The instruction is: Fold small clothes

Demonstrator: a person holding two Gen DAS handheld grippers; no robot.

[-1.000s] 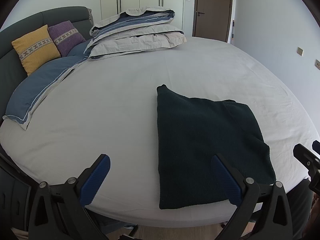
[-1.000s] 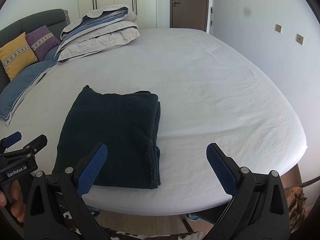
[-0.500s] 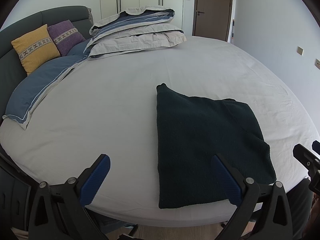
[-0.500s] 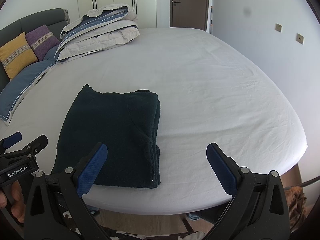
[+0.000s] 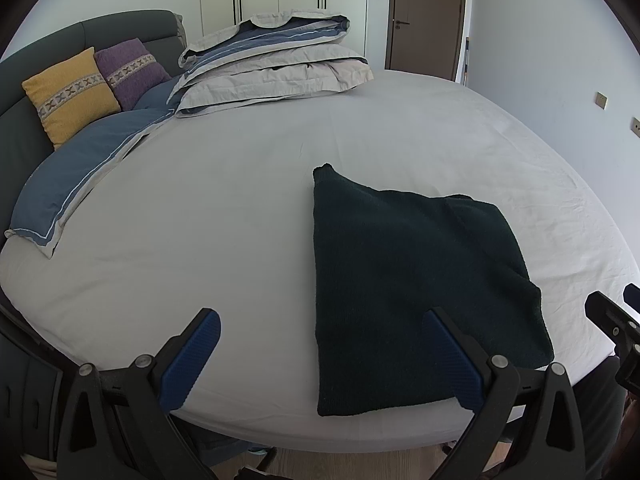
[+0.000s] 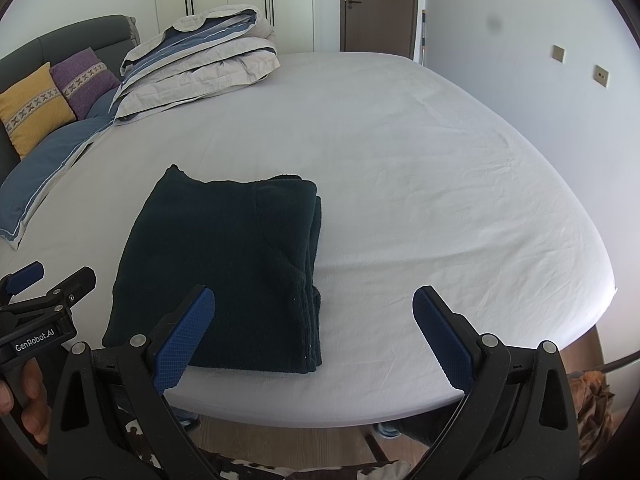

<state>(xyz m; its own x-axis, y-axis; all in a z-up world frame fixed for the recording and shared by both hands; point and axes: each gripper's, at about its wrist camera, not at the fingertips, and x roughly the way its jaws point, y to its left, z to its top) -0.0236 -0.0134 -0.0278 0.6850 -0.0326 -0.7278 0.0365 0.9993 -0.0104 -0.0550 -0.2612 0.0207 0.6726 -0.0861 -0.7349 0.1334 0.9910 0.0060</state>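
garment: dark green knit (image 5: 416,280), folded into a flat rectangle, lying on the bed (image 5: 240,216) near its front edge, toward the front-right corner in the left wrist view
fold state: stacked layers show along its right side (image 6: 314,264) in the right wrist view; edges roughly squared, one small corner pokes out at the far-left end
left gripper (image 5: 320,360): jaws spread wide, holding nothing, hanging just off the bed's front edge; right pad overlaps the garment's near edge in view, contact cannot be told
right gripper (image 6: 316,336): jaws spread wide, empty, off the front edge, garment's near-right corner between the pads in view
change: almost none against a second ago; garment in the same place and shape, both grippers in nearly the same pose, only a slight drift in framing
meaning for task: likely a pause after a finished fold; this piece looks done, or one more half-fold is possible
next move, a guess: either release and retreat, or pinch the near edge with both grippers
background: folded duvet (image 5: 272,64), yellow cushion (image 5: 70,94), purple cushion (image 5: 130,70) at the bed's far-left edge, untouched
risk: thick knit may spring open if lifted by one layer
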